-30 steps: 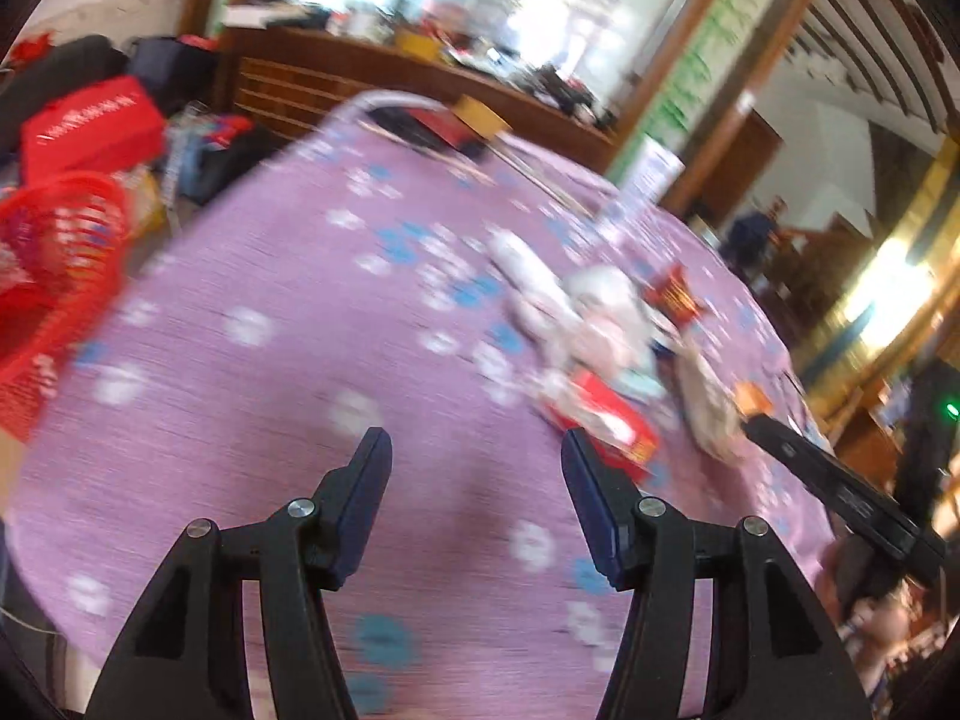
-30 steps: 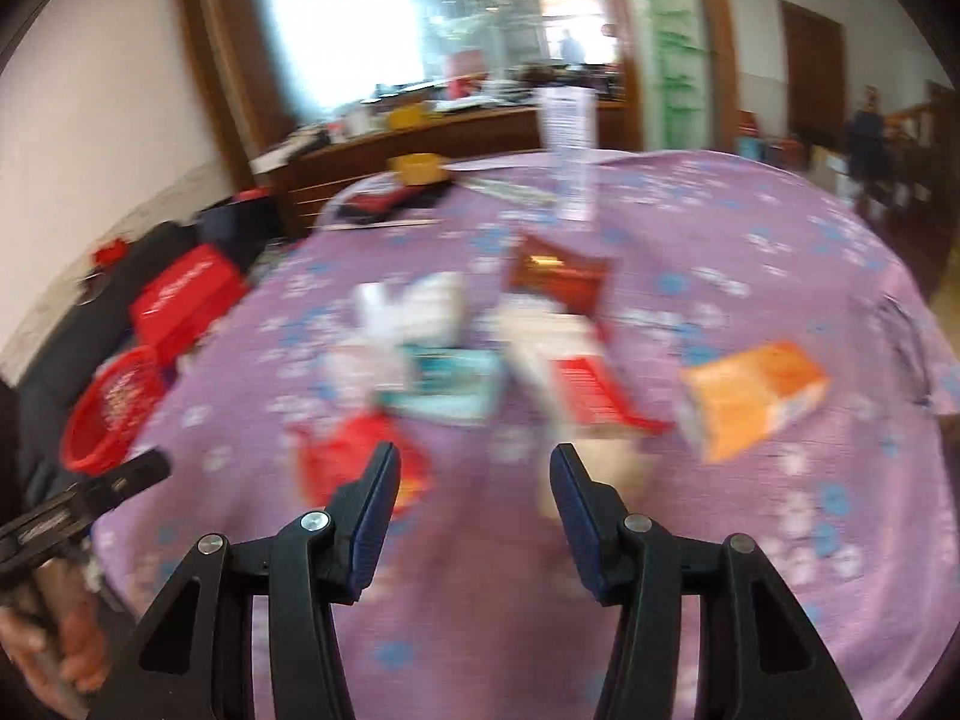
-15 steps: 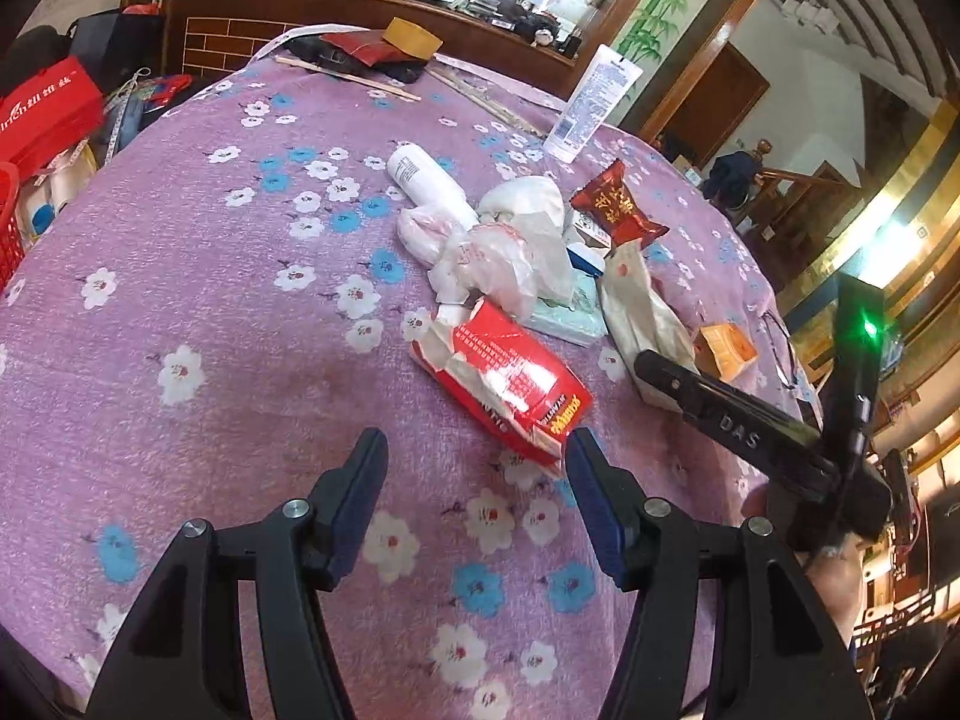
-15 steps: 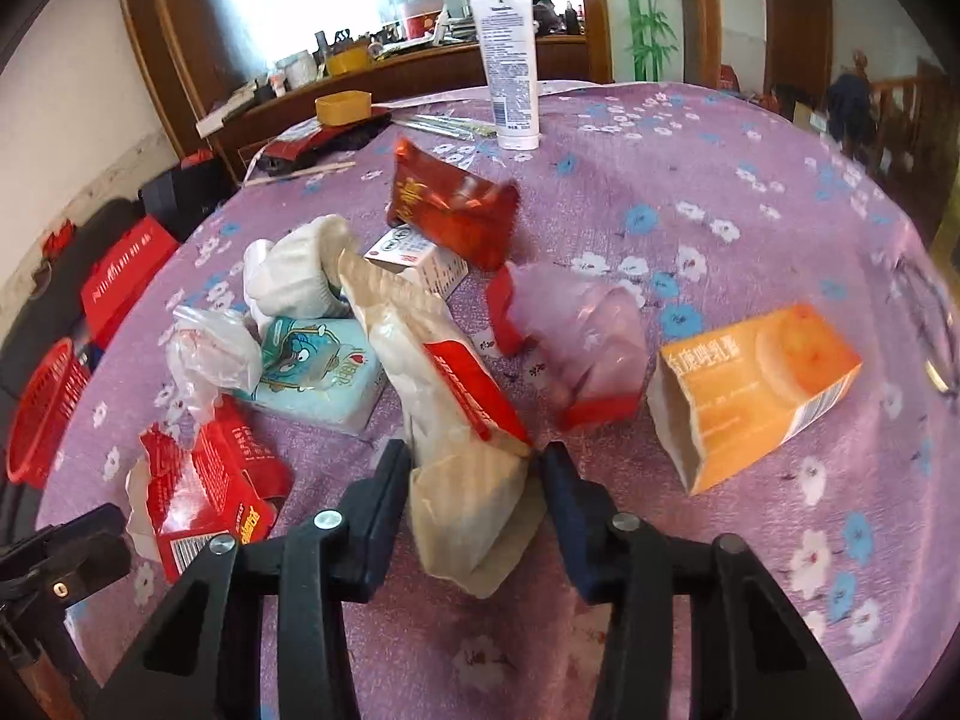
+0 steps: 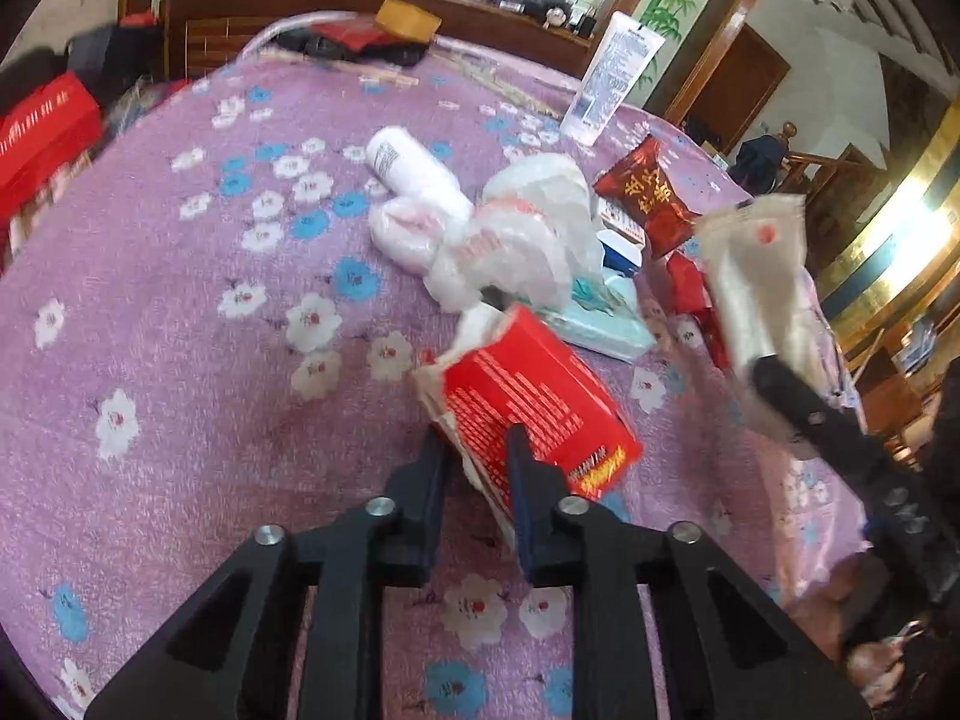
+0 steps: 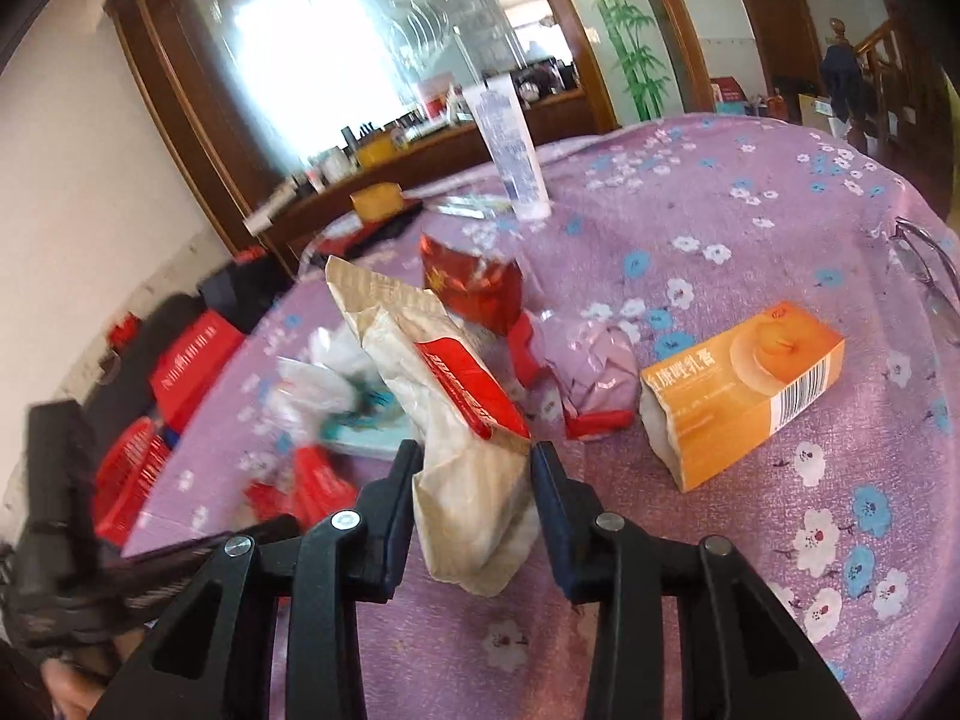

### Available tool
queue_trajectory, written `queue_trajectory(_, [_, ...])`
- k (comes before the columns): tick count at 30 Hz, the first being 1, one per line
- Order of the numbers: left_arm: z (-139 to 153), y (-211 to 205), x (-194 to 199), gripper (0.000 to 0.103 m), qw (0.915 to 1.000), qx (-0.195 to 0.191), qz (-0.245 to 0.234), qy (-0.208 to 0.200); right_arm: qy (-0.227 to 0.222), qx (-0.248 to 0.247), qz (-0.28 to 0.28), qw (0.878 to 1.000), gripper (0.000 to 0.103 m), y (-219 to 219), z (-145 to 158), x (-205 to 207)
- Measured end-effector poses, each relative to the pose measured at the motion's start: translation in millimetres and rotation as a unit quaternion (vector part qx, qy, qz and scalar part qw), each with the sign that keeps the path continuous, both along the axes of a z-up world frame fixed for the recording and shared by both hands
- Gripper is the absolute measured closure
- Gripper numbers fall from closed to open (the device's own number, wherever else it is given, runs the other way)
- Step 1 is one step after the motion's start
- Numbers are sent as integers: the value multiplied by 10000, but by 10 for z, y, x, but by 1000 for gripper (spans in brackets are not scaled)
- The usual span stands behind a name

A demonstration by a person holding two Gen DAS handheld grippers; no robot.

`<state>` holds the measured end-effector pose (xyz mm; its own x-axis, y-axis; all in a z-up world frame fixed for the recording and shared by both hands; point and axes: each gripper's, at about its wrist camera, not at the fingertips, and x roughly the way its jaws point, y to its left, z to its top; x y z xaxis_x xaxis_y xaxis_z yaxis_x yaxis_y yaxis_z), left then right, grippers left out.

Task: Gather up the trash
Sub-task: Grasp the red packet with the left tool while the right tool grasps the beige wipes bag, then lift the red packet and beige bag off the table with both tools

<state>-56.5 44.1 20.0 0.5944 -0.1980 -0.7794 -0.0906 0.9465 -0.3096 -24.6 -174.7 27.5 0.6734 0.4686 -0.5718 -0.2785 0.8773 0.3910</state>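
Note:
My left gripper (image 5: 474, 450) is shut on the near edge of a torn red carton (image 5: 528, 408) and tilts it up off the purple flowered tablecloth (image 5: 180, 360). My right gripper (image 6: 471, 450) is shut on a crumpled beige wrapper with a red stripe (image 6: 444, 396) and holds it lifted; the wrapper also shows in the left wrist view (image 5: 756, 276). More trash lies on the cloth: a white plastic bag (image 5: 516, 234), a dark red snack packet (image 5: 648, 192), a pale blue tissue pack (image 5: 600, 318), an orange carton (image 6: 744, 390) and a crumpled purple wrapper (image 6: 588, 372).
A white tube (image 5: 618, 78) stands at the far side of the table. A white bottle (image 5: 414, 168) lies by the bag. A red basket (image 6: 129, 474) and red boxes (image 6: 192, 360) sit off the table's left edge. Glasses (image 6: 924, 276) lie at the right edge.
Both grippers have closed: the left on the red carton, which is now tipped up, the right on the beige wrapper, which is now raised off the cloth.

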Motion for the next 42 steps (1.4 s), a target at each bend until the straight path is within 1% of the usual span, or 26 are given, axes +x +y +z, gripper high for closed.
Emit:
queue_trajectory(2, [-5, 1, -23, 90, 9998, 30, 1, -198, -65, 100, -39, 9999, 63, -29, 22, -14])
queue_trajectory(3, [7, 12, -55, 93, 9995, 4, -14, -319, -82, 136, -70, 9999, 63, -38, 27, -22])
queue_trajectory(4, [35, 22, -73, 97, 9990, -27, -22, -437, -90, 149, -77, 9998, 63, -46, 28, -18])
queue_trajectory(5, [73, 36, -108, 98, 9981, -15, -17, -609, -116, 168, -94, 9997, 63, -47, 36, -28])
queue_trajectory(7, [134, 46, -178, 99, 9957, 220, 49, -899, -132, 160, -123, 9997, 63, -57, 39, -36])
queue_trajectory(9, [171, 67, -253, 99, 9934, 189, 55, -1133, -126, 137, -123, 9998, 63, -49, 40, -32])
queue_trajectory(11, [207, 65, -335, 99, 9904, 277, 127, -1346, -142, 83, -176, 9997, 63, -43, 45, -38])
queue_trajectory(13, [235, 59, -393, 99, 9879, 275, 89, -1523, -158, 67, -198, 9997, 63, -51, 48, -39])
queue_trajectory(19, [297, 30, -491, 99, 9836, 338, 48, -1773, -143, 13, -281, 9995, 63, -74, 39, -28])
queue_trajectory(23, [313, 26, -530, 99, 9844, 296, 8, -1735, -169, -84, -382, 9991, 63, -71, 55, -47])
queue_trajectory(26, [358, 70, -569, 99, 9844, 311, 55, -1730, -273, -282, -452, 9982, 64, -25, 96, -128])
queue_trajectory(28, [394, 90, -600, 99, 9840, 364, 96, -1742, -267, -267, -329, 9987, 64, 30, 122, -200])
queue_trajectory(31, [440, 117, -653, 99, 9825, 424, 127, -1811, -284, -376, -276, 9985, 63, 112, 139, -289])
queue_trajectory(34, [476, 144, -698, 99, 9806, 488, 135, -1893, -316, -515, -240, 9979, 63, 178, 165, -376])
queue_trajectory(39, [513, 163, -731, 99, 9789, 567, 168, -1957, -603, -1059, -350, 9919, 63, 296, 245, -500])
queue_trajectory(42, [507, 171, -738, 99, 9792, 570, 188, -1936, -669, -1242, -336, 9894, 63, 356, 253, -534])
